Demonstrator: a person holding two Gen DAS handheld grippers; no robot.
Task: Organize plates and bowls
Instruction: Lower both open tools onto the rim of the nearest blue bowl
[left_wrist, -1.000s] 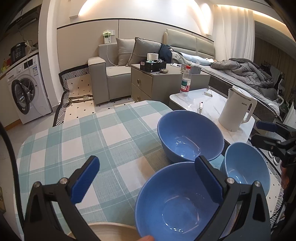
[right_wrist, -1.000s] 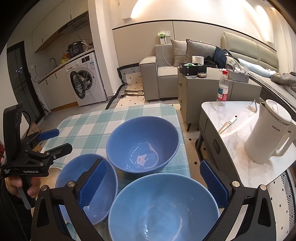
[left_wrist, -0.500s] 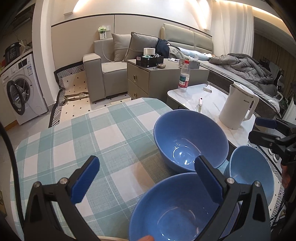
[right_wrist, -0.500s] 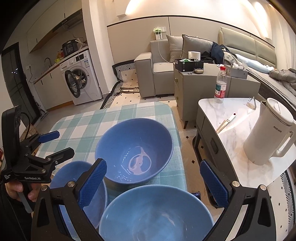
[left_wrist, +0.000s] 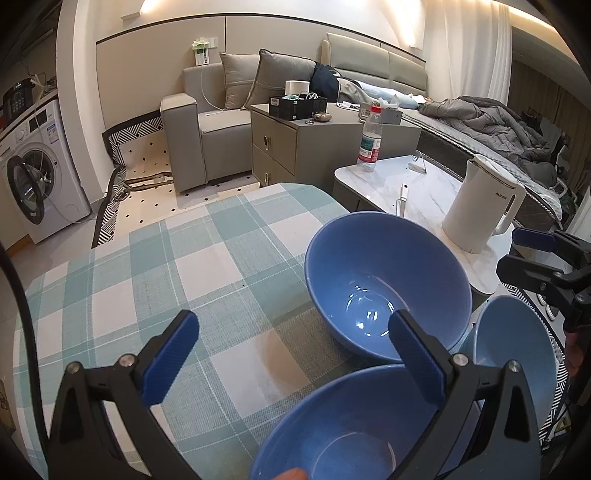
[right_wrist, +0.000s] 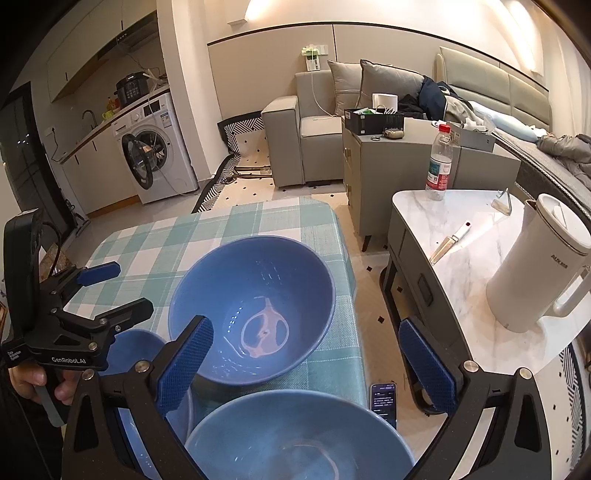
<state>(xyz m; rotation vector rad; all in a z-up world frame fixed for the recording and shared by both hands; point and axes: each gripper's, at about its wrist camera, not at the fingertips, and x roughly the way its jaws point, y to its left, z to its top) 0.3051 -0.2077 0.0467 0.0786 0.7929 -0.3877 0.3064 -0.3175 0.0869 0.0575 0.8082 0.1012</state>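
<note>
Three blue bowls stand close together at the right end of a green checked tablecloth (left_wrist: 155, 288). The far bowl (left_wrist: 388, 280) (right_wrist: 255, 306) is the largest in view. The near bowl (left_wrist: 340, 435) lies under my left gripper (left_wrist: 295, 343), which is open and holds nothing. The third bowl (left_wrist: 513, 354) (right_wrist: 295, 439) sits under my right gripper (right_wrist: 306, 354), also open and empty. In the right wrist view the left gripper (right_wrist: 107, 291) hovers over its bowl (right_wrist: 136, 347). The right gripper (left_wrist: 535, 254) shows at the edge of the left wrist view.
A marble side table (right_wrist: 461, 236) stands right of the dining table with a white kettle (right_wrist: 539, 269), a water bottle (right_wrist: 439, 162) and a knife (right_wrist: 450, 240). A phone (right_wrist: 384, 402) lies by the table's right edge. A sofa, cabinet and washing machine stand beyond.
Both views have drawn back and tilted up, so the bowls sit lower in frame. The beige plate at the bottom of the left wrist view is gone from sight. Both jaws stay open.
</note>
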